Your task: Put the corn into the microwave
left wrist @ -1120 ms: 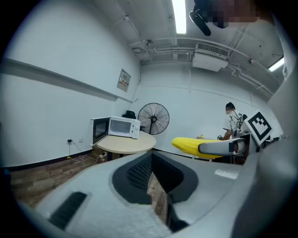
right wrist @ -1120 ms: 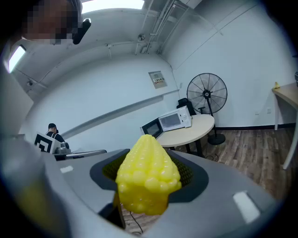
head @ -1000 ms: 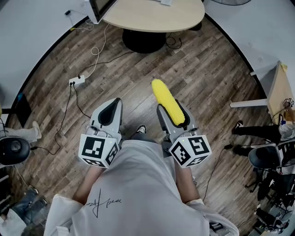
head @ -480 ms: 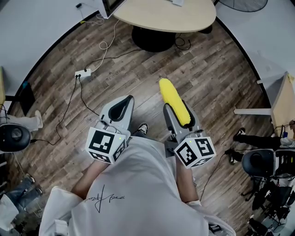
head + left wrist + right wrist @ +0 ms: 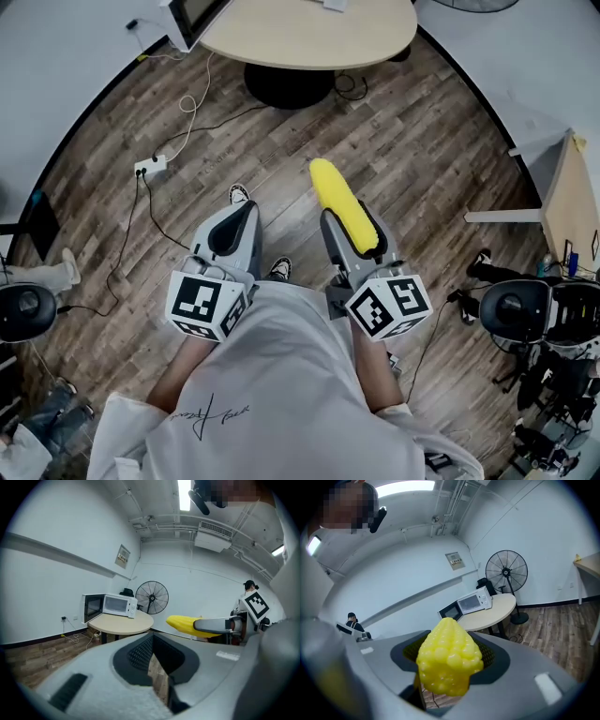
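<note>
The corn [image 5: 342, 208] is bright yellow. The left gripper [image 5: 236, 217] and right gripper [image 5: 350, 225] are grey, each cube patterned with black-and-white squares. The floor [image 5: 427, 141] is brown wood-grain, the table [image 5: 309, 33] beige, the microwave [image 5: 117, 605] white.

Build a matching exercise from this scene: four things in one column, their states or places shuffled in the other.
Things:
1. corn
2. left gripper
3. microwave
4. fan

States or places:
A. door open, on the round table
B. standing on the floor by the table
C. empty
D. clamped in the right gripper

Pairs: 1-D, 2-C, 3-A, 4-B
</note>
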Tool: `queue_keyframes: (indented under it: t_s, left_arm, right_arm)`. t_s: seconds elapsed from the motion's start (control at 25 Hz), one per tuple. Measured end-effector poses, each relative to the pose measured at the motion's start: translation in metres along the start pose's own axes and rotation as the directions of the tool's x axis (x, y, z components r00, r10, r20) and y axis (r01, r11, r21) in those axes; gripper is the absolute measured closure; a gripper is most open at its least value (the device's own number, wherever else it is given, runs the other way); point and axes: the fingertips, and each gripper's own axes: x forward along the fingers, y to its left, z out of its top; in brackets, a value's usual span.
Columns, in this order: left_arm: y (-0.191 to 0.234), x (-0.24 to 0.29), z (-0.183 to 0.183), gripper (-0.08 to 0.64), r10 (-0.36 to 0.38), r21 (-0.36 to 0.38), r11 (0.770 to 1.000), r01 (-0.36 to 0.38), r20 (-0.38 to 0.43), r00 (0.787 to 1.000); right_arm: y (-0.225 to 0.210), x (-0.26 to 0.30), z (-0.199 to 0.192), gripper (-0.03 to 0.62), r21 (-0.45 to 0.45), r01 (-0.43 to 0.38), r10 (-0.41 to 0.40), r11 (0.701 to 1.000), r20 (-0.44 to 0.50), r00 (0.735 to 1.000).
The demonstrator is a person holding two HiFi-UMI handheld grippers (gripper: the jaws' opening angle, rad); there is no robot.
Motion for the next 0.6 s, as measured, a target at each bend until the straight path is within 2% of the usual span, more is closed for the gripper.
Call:
queue_keyframes:
  t_s: [0.2, 0.6]
  left_arm:
    - [0.022, 0.036, 0.025, 0.571, -0.022, -0.006, 1.000, 0.022, 0.031, 0.999]
    - [0.092, 0.104, 0.068, 0.571, -0.006, 0.009, 1.000, 0.006, 0.000, 1.000]
  right_arm:
    - [-0.013, 0.035, 0.024, 0.328, -0.005, 0.002, -0.002, 1.000, 0.009, 1.000]
    - [-0.028, 0.129, 0.062, 0.329, 0.004, -0.004, 0.004, 1.000, -0.002, 1.000]
